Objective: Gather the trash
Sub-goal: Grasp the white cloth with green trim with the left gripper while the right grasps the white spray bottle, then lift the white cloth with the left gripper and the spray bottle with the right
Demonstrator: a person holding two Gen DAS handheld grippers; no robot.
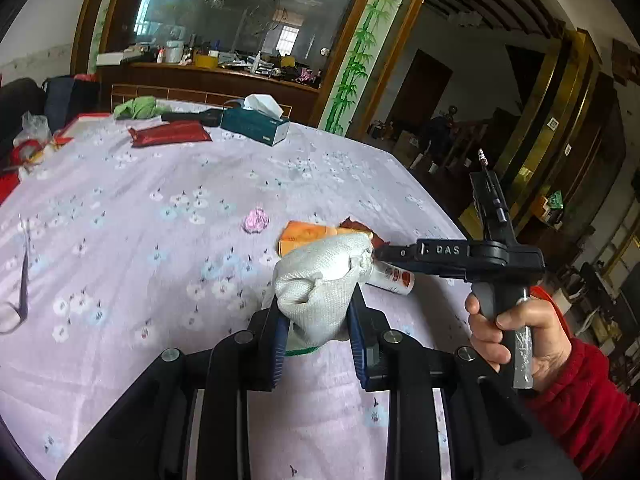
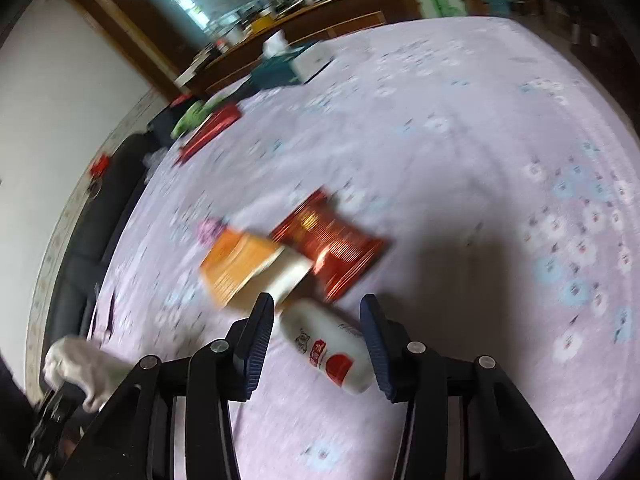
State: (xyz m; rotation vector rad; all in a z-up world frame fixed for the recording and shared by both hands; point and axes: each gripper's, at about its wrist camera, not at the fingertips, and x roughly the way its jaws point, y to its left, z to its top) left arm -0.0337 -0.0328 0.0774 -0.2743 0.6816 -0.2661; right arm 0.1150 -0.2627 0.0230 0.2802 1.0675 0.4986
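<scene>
We're clamping a white cloth point(image 1: 324, 280) in the left gripper point(image 1: 318, 344), jaws squeezed in on its bunched lower end, with the rest puffing up and forward over the table point(image 1: 160, 216). Our right hand point(image 1: 516, 336) is wrapped around the handle of the right gripper point(image 2: 318, 344), red sleeve point(image 1: 580, 400) showing, and from the left wrist view that tool is pointing sideways across the table, its tip just behind the cloth.

The right jaws are standing spread apart, gripping nothing, hovering over a white bottle point(image 2: 328, 348) with a red label that's lying on its side between the two fingers (can't tell if a pad is touching it, the right view is pretty blurry). Just beyond the bottle an orange box point(image 2: 244, 264) is lying flat, overlapping a red wrapper point(image 2: 332, 248), and a pink wad point(image 1: 255, 219) is sitting near the box. Further back there's a tissue box point(image 1: 256, 122).
</scene>
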